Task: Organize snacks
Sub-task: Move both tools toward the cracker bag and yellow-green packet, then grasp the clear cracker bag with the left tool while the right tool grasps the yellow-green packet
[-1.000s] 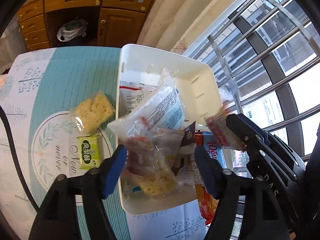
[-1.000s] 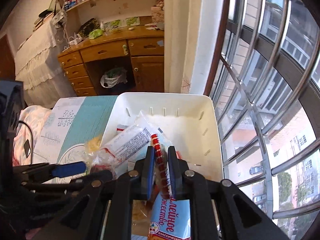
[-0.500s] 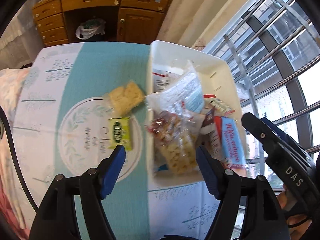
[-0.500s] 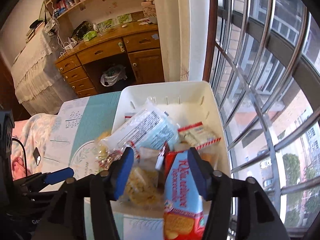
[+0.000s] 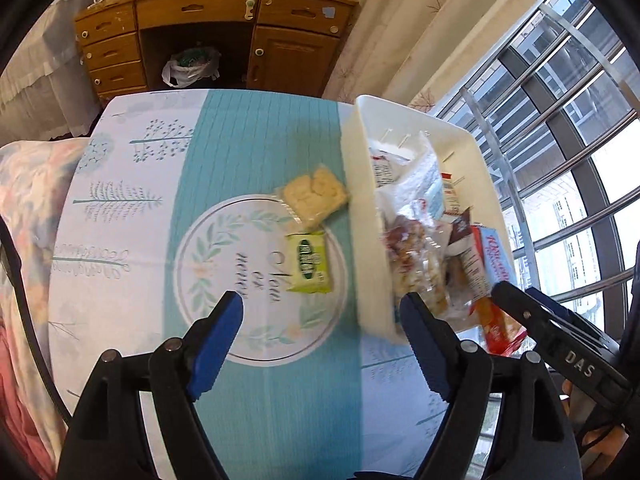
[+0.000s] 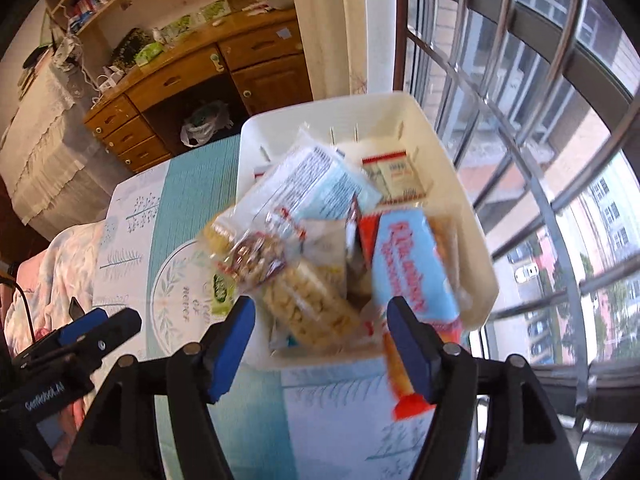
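Observation:
A white plastic bin point(image 5: 362, 200) point(image 6: 452, 168) on the table's right side is heaped with snack packets, among them a blue and red biscuit pack point(image 6: 412, 268) leaning over its near rim. Two packets lie on the tablecloth left of the bin: a clear pack of pale crackers point(image 5: 314, 196) and a small green packet point(image 5: 309, 262). My left gripper point(image 5: 320, 332) hovers above the cloth near the green packet, jaws opening, nothing between them. My right gripper point(image 6: 320, 336) hangs over the bin's near end, jaws opening, holding nothing. The right gripper point(image 5: 560, 340) also shows in the left wrist view.
The table carries a teal and white cloth point(image 5: 248, 152) with a round leaf print. A wooden desk point(image 5: 216, 28) with drawers stands beyond it. A barred window point(image 6: 540, 120) runs close along the bin's right side. A floral bedcover point(image 5: 28, 208) lies at the left.
My right gripper opened and let go of a red and white packet into the bin. My left gripper moved left, from above the bin to above the cloth, widening a little.

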### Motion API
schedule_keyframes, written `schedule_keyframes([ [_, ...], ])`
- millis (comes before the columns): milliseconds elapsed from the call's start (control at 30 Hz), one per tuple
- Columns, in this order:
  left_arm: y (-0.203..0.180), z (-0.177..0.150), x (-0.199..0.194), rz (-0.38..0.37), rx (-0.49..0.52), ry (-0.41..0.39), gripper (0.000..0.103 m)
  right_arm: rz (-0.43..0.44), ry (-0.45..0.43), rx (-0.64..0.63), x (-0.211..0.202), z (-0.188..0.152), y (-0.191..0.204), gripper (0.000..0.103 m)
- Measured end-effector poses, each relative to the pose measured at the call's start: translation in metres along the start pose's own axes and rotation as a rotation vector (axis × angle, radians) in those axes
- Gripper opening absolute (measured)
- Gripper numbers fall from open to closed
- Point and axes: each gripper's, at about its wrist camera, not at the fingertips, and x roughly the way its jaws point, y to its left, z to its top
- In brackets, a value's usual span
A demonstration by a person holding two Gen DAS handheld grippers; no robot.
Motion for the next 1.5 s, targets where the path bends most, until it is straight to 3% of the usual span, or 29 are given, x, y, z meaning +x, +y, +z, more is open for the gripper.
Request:
schedule_keyframes([
  [267,0.043,0.009,0.008,-0.01,0.056,0.028,0.081,-0.021,0.013,0.076,0.001,-0.025,0.028,0.077],
  [500,0.061,0.028,0.029,-0.02,0.194,0.036,0.082,-0.036,0.03,0.13,0.012,-0.046,0.047,0.078],
  [900,0.04,0.076,0.098,-0.067,0.439,0.115,0.082,0.003,0.065,0.081,0.059,-0.068,0.092,0.078],
  [1133,0.016,0.09,0.135,-0.083,0.554,0.121,0.082,0.025,0.004,0.052,0.092,-0.068,0.112,0.078],
  [1233,0.011,0.09,0.155,-0.079,0.566,0.134,0.082,0.001,-0.064,0.062,0.106,-0.069,0.116,0.078],
  [1500,-0.002,0.086,0.194,-0.075,0.582,0.162,0.082,-0.093,-0.143,0.096,0.142,-0.076,0.115,0.078],
])
